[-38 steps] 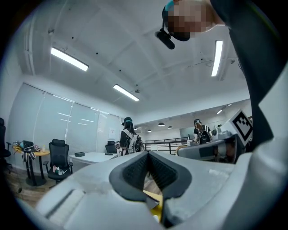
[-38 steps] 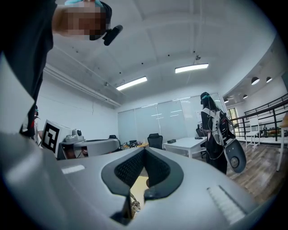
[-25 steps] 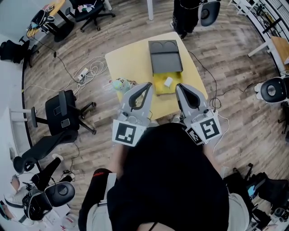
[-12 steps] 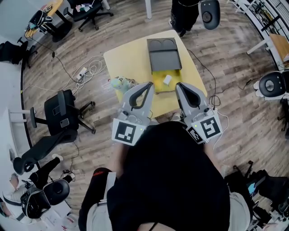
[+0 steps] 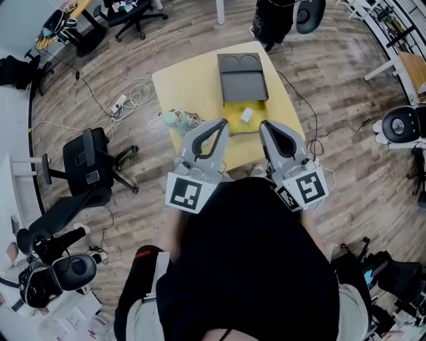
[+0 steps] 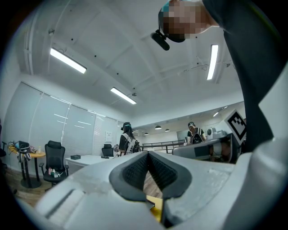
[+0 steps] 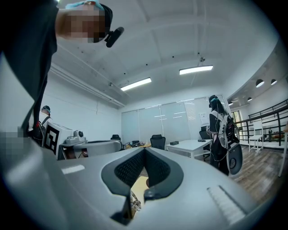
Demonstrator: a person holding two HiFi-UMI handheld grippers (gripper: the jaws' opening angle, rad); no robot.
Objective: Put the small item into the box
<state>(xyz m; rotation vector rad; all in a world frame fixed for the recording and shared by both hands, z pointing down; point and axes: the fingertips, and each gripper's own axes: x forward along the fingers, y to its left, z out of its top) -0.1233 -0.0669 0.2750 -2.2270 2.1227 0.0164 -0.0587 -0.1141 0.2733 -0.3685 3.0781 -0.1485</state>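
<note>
On the yellow table [image 5: 193, 83] lies a box with its grey lid [image 5: 243, 76] folded back and its yellow base [image 5: 234, 124] open. A small white item [image 5: 247, 115] rests inside the base. A small pale plush toy [image 5: 178, 120] sits at the table's left edge. My left gripper [image 5: 221, 125] and right gripper [image 5: 263, 125] hover side by side over the table's near edge, just short of the box. Both are shut and empty. Along the left gripper [image 6: 148, 155] a strip of yellow shows below the jaws. The right gripper [image 7: 144, 150] points level into the room.
A person [image 5: 273, 16] stands at the table's far side. Black office chairs [image 5: 90, 166] and a tangle of cables [image 5: 130, 103] occupy the wooden floor to the left. More chairs stand at the right [image 5: 399, 130]. Desks and standing people show in both gripper views.
Both grippers keep their place and stay shut. Only the head view has shifted a little, so the table sits slightly higher in the frame.
</note>
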